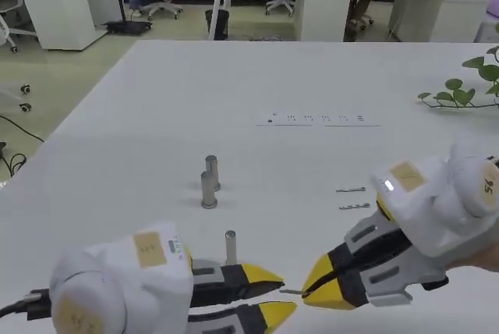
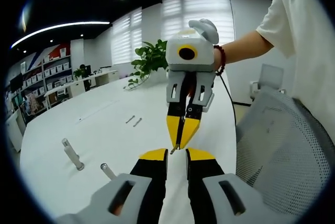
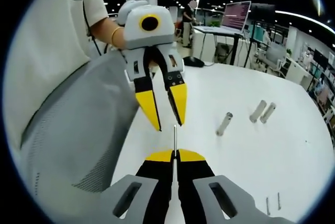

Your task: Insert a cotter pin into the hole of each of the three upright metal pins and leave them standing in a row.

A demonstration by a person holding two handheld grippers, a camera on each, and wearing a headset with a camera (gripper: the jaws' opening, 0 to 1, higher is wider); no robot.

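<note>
Three upright metal pins stand on the white table: two close together (image 1: pixel 211 172) (image 1: pixel 208 190) and one nearer (image 1: pixel 230 246). My right gripper (image 1: pixel 306 290) is shut on a thin cotter pin (image 1: pixel 291 292), which pokes out from its tips (image 3: pixel 175 137). My left gripper (image 1: pixel 286 293) faces it tip to tip, open, with the cotter pin's end reaching between its fingers (image 2: pixel 177 155). In the right gripper view the left gripper (image 3: pixel 168 124) hangs open just beyond the cotter pin. Two more cotter pins (image 1: pixel 351 190) (image 1: pixel 355 207) lie flat to the right.
A flush power strip (image 1: pixel 318 119) is set in the table further back, and a plant (image 1: pixel 468 88) leans in at the right edge. A grey mesh chair (image 2: pixel 282 145) stands by the table's near side. Desks and chairs fill the room behind.
</note>
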